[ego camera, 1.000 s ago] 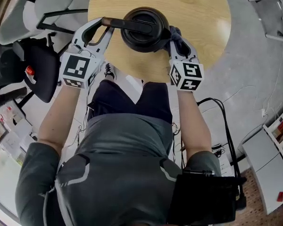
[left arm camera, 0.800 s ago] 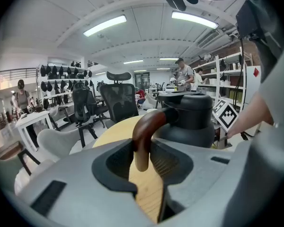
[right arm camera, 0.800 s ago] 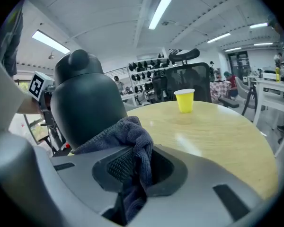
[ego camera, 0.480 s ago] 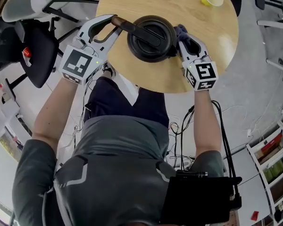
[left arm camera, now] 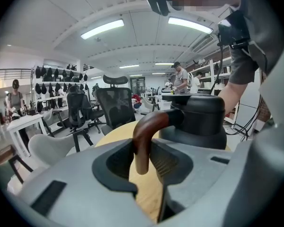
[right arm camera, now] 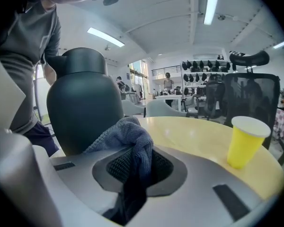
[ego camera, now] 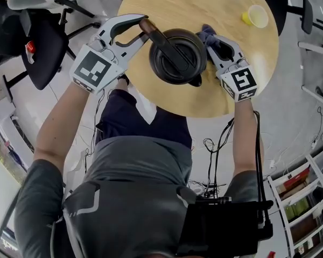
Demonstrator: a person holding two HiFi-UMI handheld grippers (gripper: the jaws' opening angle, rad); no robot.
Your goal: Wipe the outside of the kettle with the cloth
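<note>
Two grippers flank the kettle (ego camera: 177,56), which stands on the round table (ego camera: 194,1) near its lower edge, with bare wood open above it; a yellow cup (ego camera: 257,16) sits well apart by the upper-right rim; the left gripper (ego camera: 141,28) is clamped on the handle (ego camera: 153,34) at the table's left edge; the right gripper (ego camera: 212,36) pinches the cloth (ego camera: 206,32) against the kettle's upper right; a second ago the cloth sat lower on that side, and the cup barely showed.
</note>
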